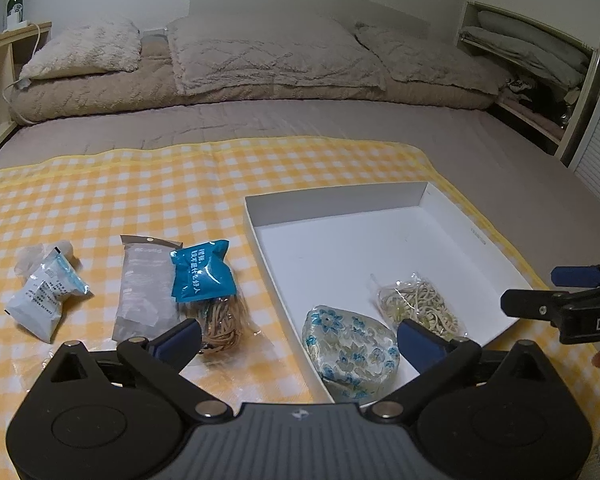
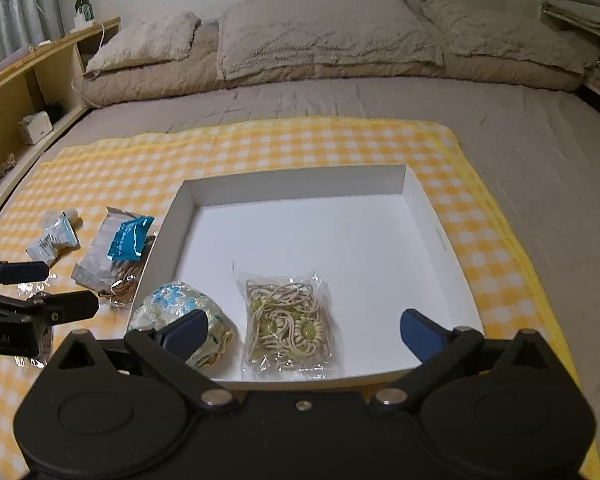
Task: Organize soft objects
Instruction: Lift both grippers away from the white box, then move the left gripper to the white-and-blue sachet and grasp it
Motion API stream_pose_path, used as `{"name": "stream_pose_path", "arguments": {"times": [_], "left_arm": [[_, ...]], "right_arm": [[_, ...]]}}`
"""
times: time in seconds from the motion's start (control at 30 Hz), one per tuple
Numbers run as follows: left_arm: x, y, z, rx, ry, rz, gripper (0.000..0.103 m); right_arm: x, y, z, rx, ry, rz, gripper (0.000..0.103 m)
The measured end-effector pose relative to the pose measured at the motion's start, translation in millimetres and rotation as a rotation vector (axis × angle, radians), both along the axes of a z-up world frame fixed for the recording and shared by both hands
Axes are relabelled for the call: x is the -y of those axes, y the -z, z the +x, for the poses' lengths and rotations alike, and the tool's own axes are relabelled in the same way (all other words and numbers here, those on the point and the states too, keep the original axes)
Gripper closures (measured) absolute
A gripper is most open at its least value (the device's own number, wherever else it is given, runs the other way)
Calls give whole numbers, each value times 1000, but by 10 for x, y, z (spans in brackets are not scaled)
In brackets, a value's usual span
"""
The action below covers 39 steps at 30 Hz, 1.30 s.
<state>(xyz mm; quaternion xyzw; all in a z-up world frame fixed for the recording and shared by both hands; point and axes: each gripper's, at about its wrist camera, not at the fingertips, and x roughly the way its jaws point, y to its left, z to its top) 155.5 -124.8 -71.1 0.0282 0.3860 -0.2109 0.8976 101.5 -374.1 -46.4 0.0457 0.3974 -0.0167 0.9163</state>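
- On the yellow-and-white checked cloth (image 2: 340,140) sits my shallow white cardboard tray (image 2: 428,216).
- Inside its near-left corner lies a teardrop-shaped silky pouch with blue flowers (image 1: 350,346), long axis running toward the tray's middle.
- Beside it, apart, a clear bag of beige elastic bands (image 2: 288,320) lies flat, long axis pointing away from me.
- Left of the tray: a blue foil packet (image 1: 202,270) atop a grey pouch (image 1: 144,288), and a white sachet (image 1: 44,300).
- My left gripper (image 1: 300,338) and right gripper (image 2: 304,330) both gape fully, gripping nothing.
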Motion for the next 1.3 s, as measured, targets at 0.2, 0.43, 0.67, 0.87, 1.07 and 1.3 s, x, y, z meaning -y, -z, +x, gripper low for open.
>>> {"name": "stream_pose_path", "arguments": {"times": [0.2, 0.43, 0.67, 0.87, 1.07, 1.3], "left_arm": [[-134, -50, -19, 16, -30, 1, 0], [-490, -182, 52, 56, -113, -5, 0], [-885, -310, 200, 109, -212, 11, 0], [-1150, -385, 339, 163, -264, 64, 0], [-1319, -392, 497, 208, -267, 142, 0], [-1550, -251, 721, 213, -261, 220, 0]], "right_arm": [[-4, -52, -62, 70, 8, 3, 0], [-91, -74, 5, 140, 4, -20, 0], [-274, -114, 135, 178, -30, 16, 0], [-544, -142, 263, 193, -82, 25, 0], [-869, -121, 423, 198, -143, 38, 0], [-1351, -83, 563, 199, -263, 72, 0]]}}
